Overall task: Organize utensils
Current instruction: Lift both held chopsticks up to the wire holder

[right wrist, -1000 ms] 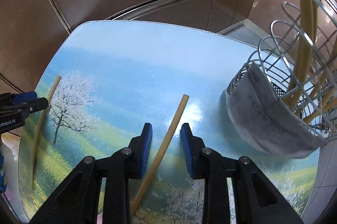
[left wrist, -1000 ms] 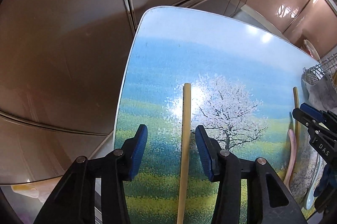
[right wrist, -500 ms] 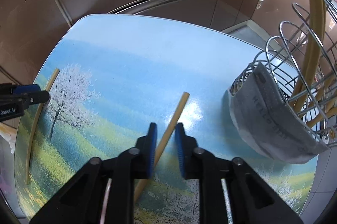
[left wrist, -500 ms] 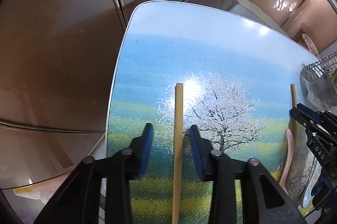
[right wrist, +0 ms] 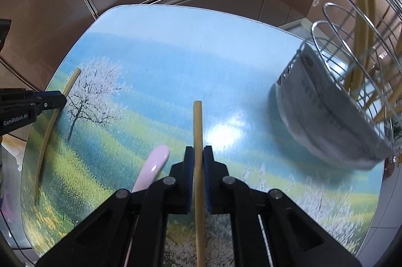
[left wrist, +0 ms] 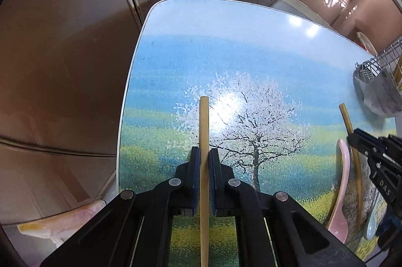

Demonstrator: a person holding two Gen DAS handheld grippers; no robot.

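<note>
Two bamboo chopsticks lie on a table printed with a blossoming tree. My left gripper [left wrist: 204,154] is shut on the left chopstick [left wrist: 204,126]; this chopstick also shows in the right wrist view [right wrist: 50,121]. My right gripper [right wrist: 198,152] is shut on the right chopstick [right wrist: 197,126], which shows in the left wrist view [left wrist: 348,121] too. A pink spoon [right wrist: 150,169] lies just left of my right gripper and shows in the left wrist view [left wrist: 341,186]. A wire utensil basket [right wrist: 351,66] at the right holds several chopsticks.
A grey cloth [right wrist: 324,111] hangs on the basket's near side. A pale blue spoon [left wrist: 371,224] lies by the pink one. The table edge [left wrist: 125,101] runs close on the left, with brown cabinet doors [left wrist: 62,53] beyond.
Both grippers have closed from open onto their chopsticks. The right chopstick has turned from slanted to straight between the fingers.
</note>
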